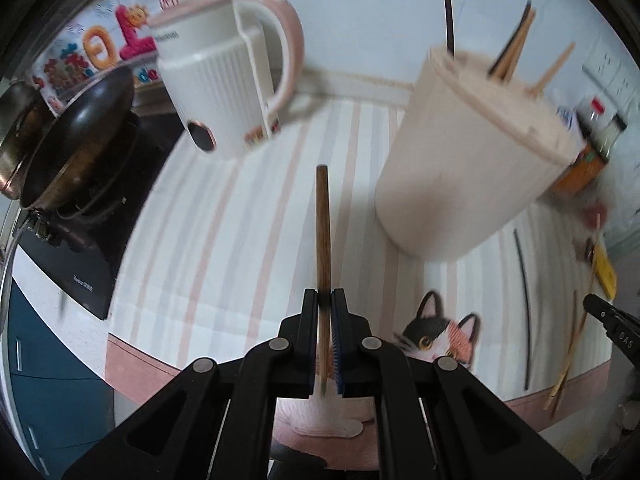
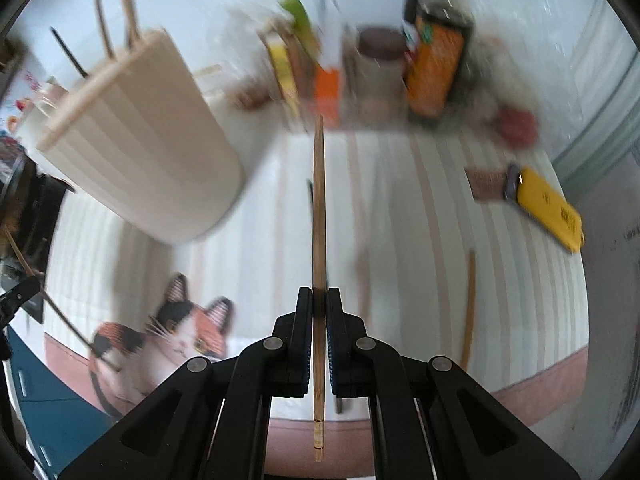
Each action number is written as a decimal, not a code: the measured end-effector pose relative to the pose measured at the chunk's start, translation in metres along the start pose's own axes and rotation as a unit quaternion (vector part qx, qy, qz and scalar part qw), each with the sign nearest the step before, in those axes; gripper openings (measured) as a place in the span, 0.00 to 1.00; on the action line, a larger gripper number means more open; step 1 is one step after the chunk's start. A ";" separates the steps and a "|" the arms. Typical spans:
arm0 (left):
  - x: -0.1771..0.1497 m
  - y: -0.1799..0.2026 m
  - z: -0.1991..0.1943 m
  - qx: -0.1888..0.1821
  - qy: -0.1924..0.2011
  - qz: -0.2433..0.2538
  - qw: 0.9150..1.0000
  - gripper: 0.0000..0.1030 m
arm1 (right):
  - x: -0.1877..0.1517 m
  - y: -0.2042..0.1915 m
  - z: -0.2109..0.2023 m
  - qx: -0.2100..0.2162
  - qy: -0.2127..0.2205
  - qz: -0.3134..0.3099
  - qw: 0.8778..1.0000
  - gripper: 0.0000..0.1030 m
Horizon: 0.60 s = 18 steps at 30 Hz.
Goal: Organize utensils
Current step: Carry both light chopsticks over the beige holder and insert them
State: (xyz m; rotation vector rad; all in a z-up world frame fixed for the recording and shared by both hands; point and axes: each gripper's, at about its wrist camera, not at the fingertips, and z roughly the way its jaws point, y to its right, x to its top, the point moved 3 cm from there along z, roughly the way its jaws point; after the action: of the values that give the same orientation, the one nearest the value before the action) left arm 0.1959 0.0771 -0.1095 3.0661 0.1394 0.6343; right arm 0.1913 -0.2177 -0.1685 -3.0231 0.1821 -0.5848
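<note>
My left gripper (image 1: 324, 300) is shut on a dark brown wooden chopstick (image 1: 322, 224) that points forward above the striped cloth. The cream utensil holder (image 1: 472, 152) stands ahead to its right with several chopsticks (image 1: 516, 46) sticking out of it. My right gripper (image 2: 319, 298) is shut on a light bamboo chopstick (image 2: 319, 208) that points forward. The same holder (image 2: 140, 152) is ahead to its left. Loose chopsticks lie on the cloth: a black one (image 1: 522, 292), light ones (image 1: 568, 356) and a brown one (image 2: 469, 308).
A white and pink kettle (image 1: 224, 80) stands at the back left beside a dark pan (image 1: 80, 136) on a stove. Bottles and packets (image 2: 432, 68) crowd the back right. A yellow object (image 2: 548, 208) lies at the right. The cloth (image 1: 224, 240) has a cat picture (image 2: 168, 336) near the front edge.
</note>
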 end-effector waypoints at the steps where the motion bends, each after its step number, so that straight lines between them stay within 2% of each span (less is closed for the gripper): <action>1: 0.003 -0.001 -0.004 -0.002 0.006 -0.002 1.000 0.04 | 0.005 -0.003 -0.007 0.004 0.007 -0.002 1.000 0.07; 13: 0.055 -0.013 -0.066 -0.019 0.098 -0.027 0.995 0.04 | 0.065 -0.053 -0.078 0.065 0.110 -0.020 0.992 0.06; 18: 0.082 -0.010 -0.114 -0.044 0.144 -0.037 0.988 0.04 | 0.098 -0.066 -0.113 0.100 0.161 -0.002 0.982 0.07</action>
State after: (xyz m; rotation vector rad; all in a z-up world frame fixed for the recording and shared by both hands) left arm 0.2248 0.0933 0.0275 2.8533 0.2197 1.0449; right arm 0.2459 -0.1682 -0.0223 -2.7207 0.1232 -1.0236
